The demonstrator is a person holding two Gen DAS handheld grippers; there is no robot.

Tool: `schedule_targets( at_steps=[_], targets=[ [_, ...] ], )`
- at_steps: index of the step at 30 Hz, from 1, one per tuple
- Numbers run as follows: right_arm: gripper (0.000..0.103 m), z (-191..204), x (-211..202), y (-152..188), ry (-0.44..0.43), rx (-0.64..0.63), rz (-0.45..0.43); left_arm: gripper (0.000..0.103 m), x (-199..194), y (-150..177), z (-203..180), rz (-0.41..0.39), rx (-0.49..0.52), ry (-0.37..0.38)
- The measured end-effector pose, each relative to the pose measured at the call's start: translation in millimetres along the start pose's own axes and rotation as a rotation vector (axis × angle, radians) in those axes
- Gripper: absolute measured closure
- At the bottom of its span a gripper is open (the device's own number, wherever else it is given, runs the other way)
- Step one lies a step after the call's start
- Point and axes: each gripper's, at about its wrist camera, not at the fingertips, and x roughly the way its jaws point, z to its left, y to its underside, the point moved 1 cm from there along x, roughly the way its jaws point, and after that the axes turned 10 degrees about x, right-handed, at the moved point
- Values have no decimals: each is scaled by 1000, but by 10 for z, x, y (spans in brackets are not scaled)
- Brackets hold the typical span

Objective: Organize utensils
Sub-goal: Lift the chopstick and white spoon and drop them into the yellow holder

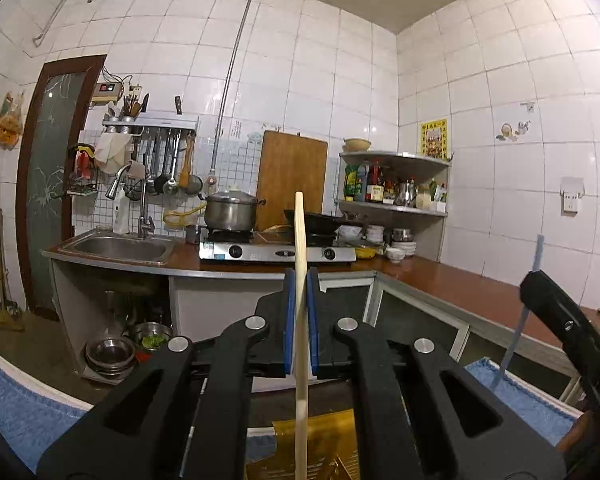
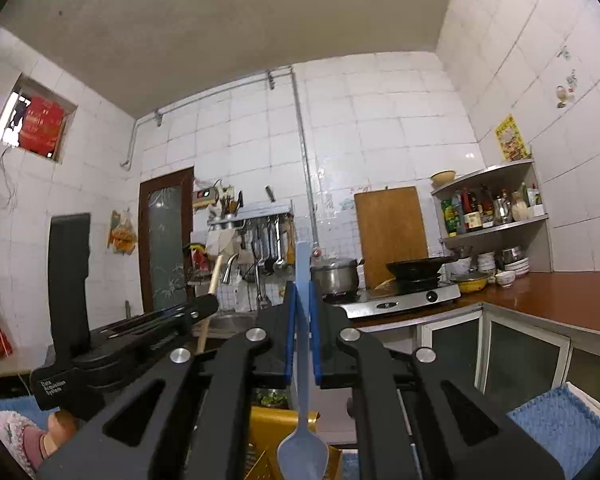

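Observation:
My left gripper [image 1: 300, 288] is shut on a pale wooden stick, likely a chopstick [image 1: 300, 240], held upright with its lower end over a yellow slotted utensil holder [image 1: 324, 444]. My right gripper [image 2: 302, 300] is shut on a blue plastic spoon [image 2: 302, 452], handle up and bowl down, just above the same yellow holder [image 2: 270, 428]. The right gripper with the blue handle [image 1: 536, 252] shows at the right of the left wrist view. The left gripper with the chopstick [image 2: 212, 280] shows at the left of the right wrist view.
Blue towels [image 1: 24, 400] lie under the holder on both sides. Beyond stand a kitchen counter [image 1: 432, 276] with a gas stove [image 1: 276, 252], a steel pot, a wok, a sink [image 1: 120, 246] and a corner shelf of bottles [image 1: 392, 188].

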Motion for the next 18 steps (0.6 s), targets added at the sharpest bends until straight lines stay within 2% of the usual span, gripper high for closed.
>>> schedule_targets(
  at_steps=[5,11,18],
  targets=[
    [96,-43,92,175,12,-20,52,99,52,117,-1,17,17,-20],
    [96,-226,189,360,29,20,143,99,33,296,-37,50,38,-27],
    [96,-298,220,455,33,54,217,99,-18,484,103,139,-18,-4]
  ],
)
